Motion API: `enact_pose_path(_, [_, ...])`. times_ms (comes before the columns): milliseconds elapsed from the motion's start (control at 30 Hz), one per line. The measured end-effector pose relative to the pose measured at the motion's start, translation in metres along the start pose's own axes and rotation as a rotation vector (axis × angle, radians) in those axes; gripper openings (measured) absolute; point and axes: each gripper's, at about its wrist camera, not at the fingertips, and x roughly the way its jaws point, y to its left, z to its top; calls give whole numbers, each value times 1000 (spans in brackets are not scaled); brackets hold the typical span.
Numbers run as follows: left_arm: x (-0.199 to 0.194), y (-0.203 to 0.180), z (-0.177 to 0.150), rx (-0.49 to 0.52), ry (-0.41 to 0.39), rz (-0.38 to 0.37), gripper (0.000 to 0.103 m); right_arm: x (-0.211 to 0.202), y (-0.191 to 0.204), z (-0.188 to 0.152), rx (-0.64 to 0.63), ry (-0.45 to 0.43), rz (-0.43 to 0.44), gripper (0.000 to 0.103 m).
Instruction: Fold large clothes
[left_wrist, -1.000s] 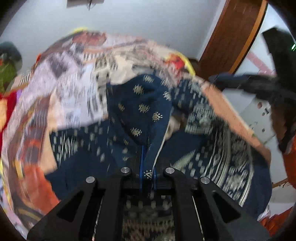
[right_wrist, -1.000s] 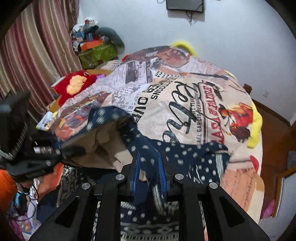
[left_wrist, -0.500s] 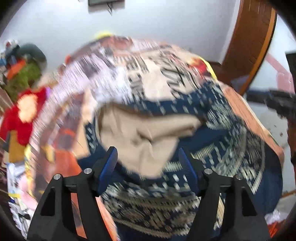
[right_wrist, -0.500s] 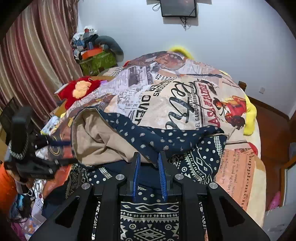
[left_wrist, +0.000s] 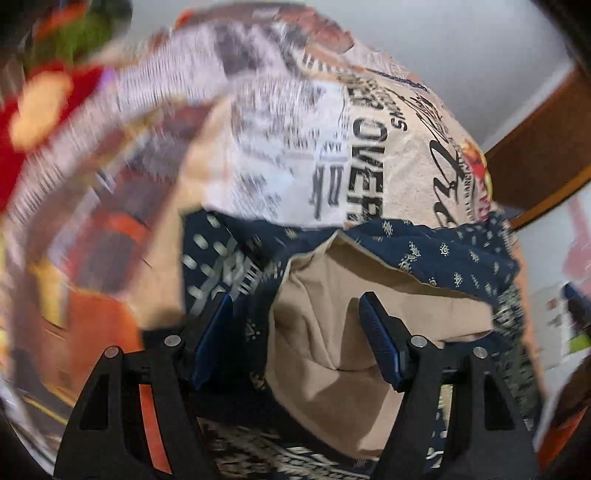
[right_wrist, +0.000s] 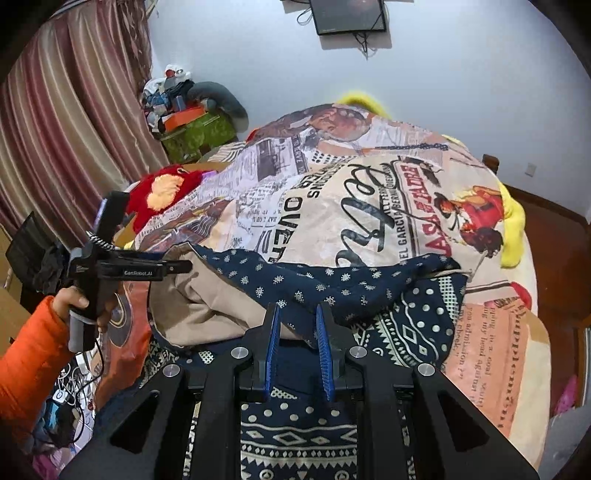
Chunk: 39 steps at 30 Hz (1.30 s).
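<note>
Far left in the right-wrist view, your left hand (right_wrist: 79, 304), in an orange sleeve (right_wrist: 29, 354), holds the left gripper (right_wrist: 173, 266) over the left edge of the garment (right_wrist: 332, 288). From its own camera, the left gripper (left_wrist: 295, 339) has its blue pads (left_wrist: 212, 336) spread wide with nothing pinched; the garment's tan lining (left_wrist: 332, 332) lies below and between them, untouched as far as the blurred frame shows.

The garment, navy with small pale motifs and a patterned border, lies in a heap on the near end of the bed, on top of the printed bedspread (right_wrist: 351, 192). Its left part is turned over, so the tan lining (right_wrist: 199, 306) faces up, with a navy fold draped across the middle.

Your right gripper (right_wrist: 297, 336) sits at the near middle of the heap, pads drawn close together. A fold of navy cloth runs down into the narrow gap, and the pads appear to be pinching it.

Beyond, a red plush toy (right_wrist: 162, 192) sits at the bed's left edge beside the curtain (right_wrist: 66, 129), and a screen (right_wrist: 349, 16) hangs on the wall.
</note>
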Motion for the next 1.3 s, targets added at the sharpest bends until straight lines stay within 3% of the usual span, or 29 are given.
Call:
enact_pose_path(67, [5,-2,-2,-15,8,-53,62,10,1,1,-6,13,1,16])
enact_pose_path(167, [0,-23,-1,61,-18,-8,35,22,4,1,-20,25,-6,16])
enact_pose_path(200, [-2,-31,0,85,-29,0,22,25,6,1,-24,28,-6,16])
enact_pose_path(333, [-25,-64,4,163,-108,-4,11,28,11,1,-37,26,-1,16])
enact_pose_path(467, [-58,-106,-2,261,-176,-68,10,19,15,2,-45,12,-6,16])
enact_pose_path(633, [-97,-172,-33,431,-234,-157,10,-7,13,2,-32,-24,-21,16])
enact_pose_path(767, [-106,-206,-75,558,-216,-222,10,-39,8,1,-21,-66,-41,16])
enact_pose_path(933, [-96,-219,-136,688,-124,-227,10,-69,2,-8,12,-81,-43,16])
enact_pose_path(1100, [-68,-201,-175,669,9,-185,12,-77,6,-20,59,-61,-11,16])
enact_pose_path(1167, [-65,-192,-186,658,17,-164,13,-75,12,-26,66,-48,2,16])
enact_pose_path(1300, [-85,-178,-197,618,-9,-177,41,-60,33,-34,72,-3,60,16])
